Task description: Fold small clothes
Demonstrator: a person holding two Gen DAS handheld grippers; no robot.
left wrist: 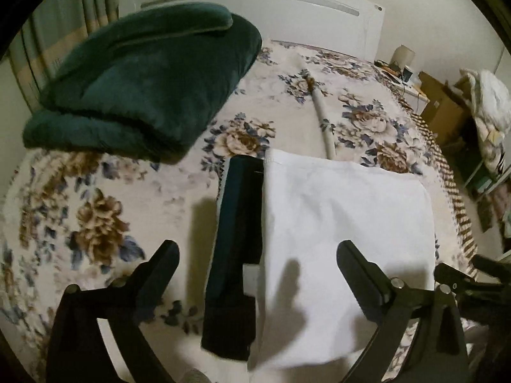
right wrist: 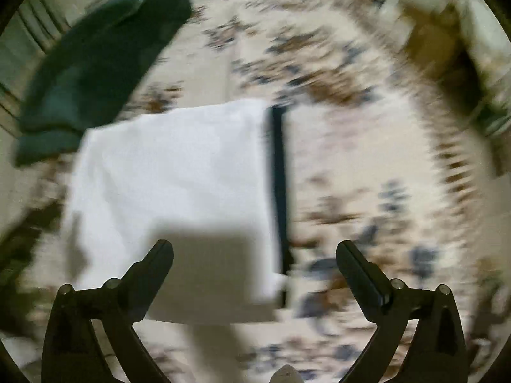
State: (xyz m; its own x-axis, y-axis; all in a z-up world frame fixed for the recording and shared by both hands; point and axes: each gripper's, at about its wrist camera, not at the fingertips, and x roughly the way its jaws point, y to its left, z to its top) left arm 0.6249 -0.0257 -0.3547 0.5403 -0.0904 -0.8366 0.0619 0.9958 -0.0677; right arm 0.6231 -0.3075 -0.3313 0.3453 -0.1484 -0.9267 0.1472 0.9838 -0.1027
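White folded cloth point(left wrist: 345, 223) lies flat on the floral bedspread point(left wrist: 95, 217), with a dark garment point(left wrist: 236, 249) lying partly under one long edge and showing as a black strip beside it. Nearest the left wrist camera, the left gripper point(left wrist: 258, 255) hangs above both pieces with its jaws spread wide and nothing between them; one finger is over the bedspread, the other over the white cloth, and their shadows fall on the fabric. At the lower right edge of that view part of another black gripper frame shows. The right wrist view is heavily blurred; it shows the right gripper point(right wrist: 254, 255) also with jaws wide apart and empty, above the near edge of the same white cloth point(right wrist: 172, 172), with the dark garment point(right wrist: 279, 185) only a thin black band along its right side. A small pale patch, perhaps a label, shows on the dark garment in the left view; no writing can be read. Further back, only the sharper left view shows a pale rod point(left wrist: 322, 118) lying on the bed beyond the cloth. A folded dark green blanket point(left wrist: 143, 79) sits toward the headboard point(left wrist: 255, 6), seen in both views. Beside the bed stand cardboard boxes point(left wrist: 444, 108) and a curtain point(left wrist: 48, 32).
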